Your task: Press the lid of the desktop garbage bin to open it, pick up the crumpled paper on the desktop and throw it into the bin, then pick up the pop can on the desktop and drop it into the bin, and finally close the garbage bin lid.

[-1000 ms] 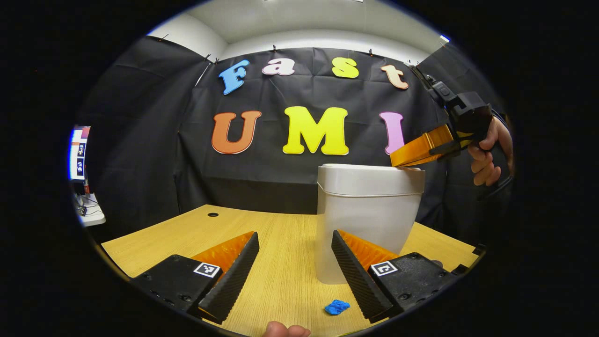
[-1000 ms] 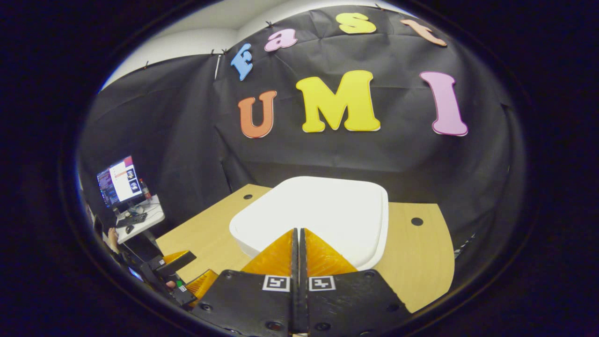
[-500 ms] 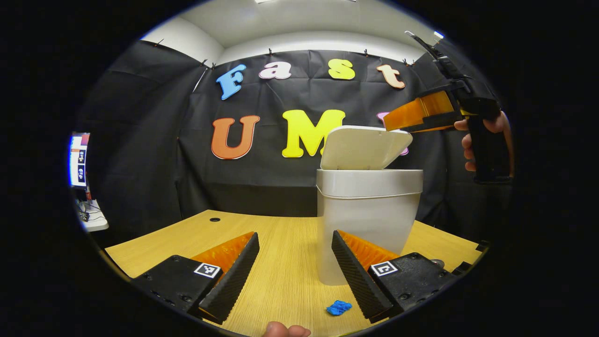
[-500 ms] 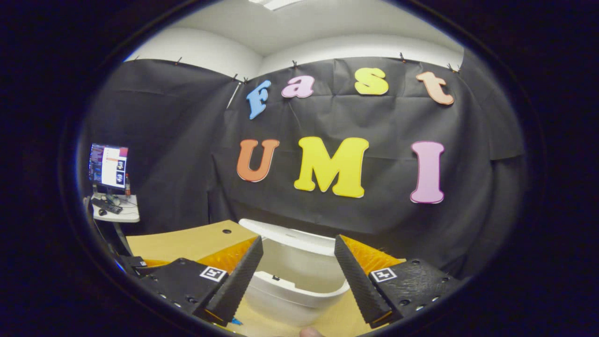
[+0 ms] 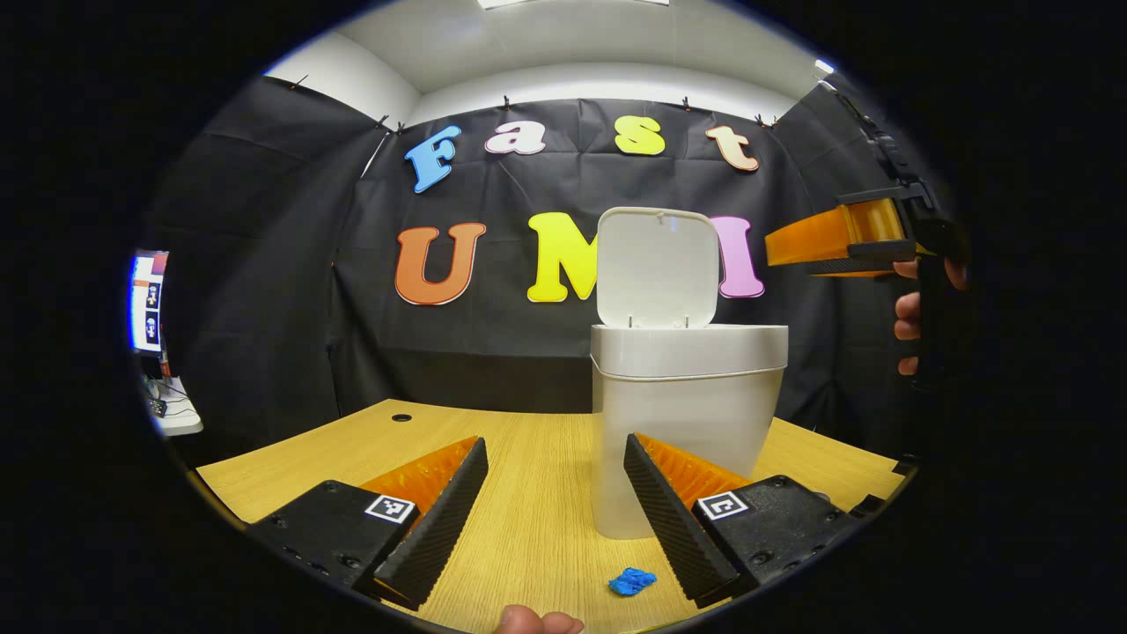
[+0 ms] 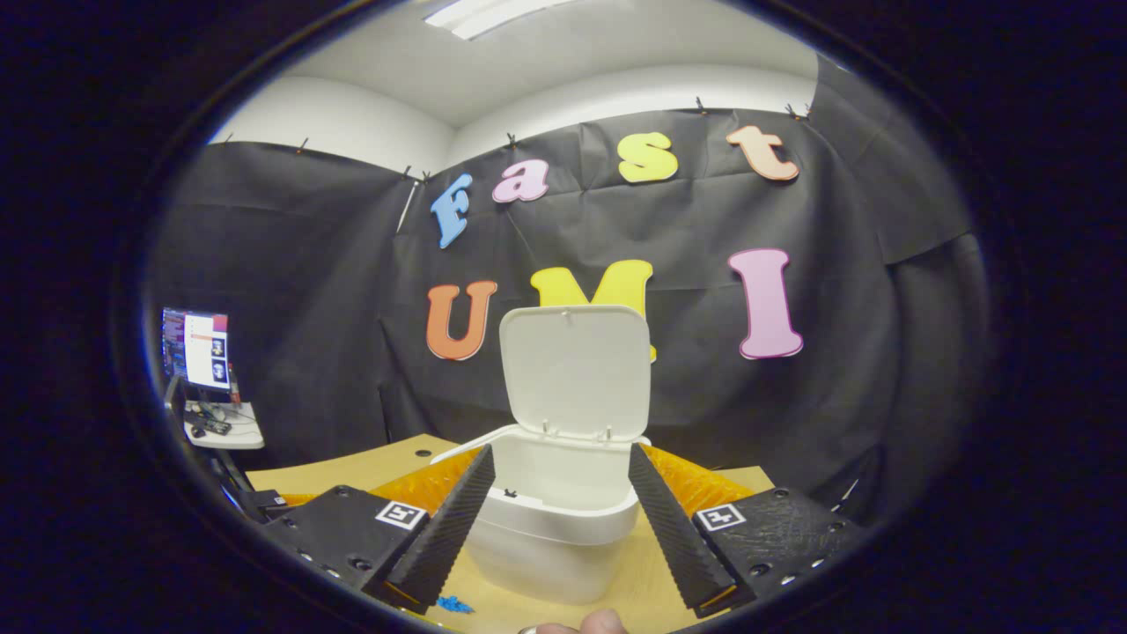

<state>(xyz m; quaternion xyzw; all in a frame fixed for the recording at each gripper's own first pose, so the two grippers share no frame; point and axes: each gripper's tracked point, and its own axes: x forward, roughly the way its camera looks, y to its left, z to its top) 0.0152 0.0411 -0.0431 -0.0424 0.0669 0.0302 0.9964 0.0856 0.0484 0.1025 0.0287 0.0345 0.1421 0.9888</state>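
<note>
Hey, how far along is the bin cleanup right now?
Done: the bin lid stands open. In hand: nothing; the left gripper and right gripper are both open and empty. Left: the blue crumpled paper lies on the desk, then the pop can, then closing the lid.

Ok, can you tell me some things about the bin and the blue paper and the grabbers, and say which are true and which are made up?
1. The bin's lid stands up open. True.
2. The blue crumpled paper is already inside the bin. False: it lies on the desk in front of the bin.
3. The left gripper is open and holds nothing. True.
4. The right gripper is pinched shut. False: its fingers stand apart, with the bin seen between them.
5. The right gripper is pressing on the lid. False: in the left gripper view it hangs in the air to the side of the open lid, not touching it.
</note>
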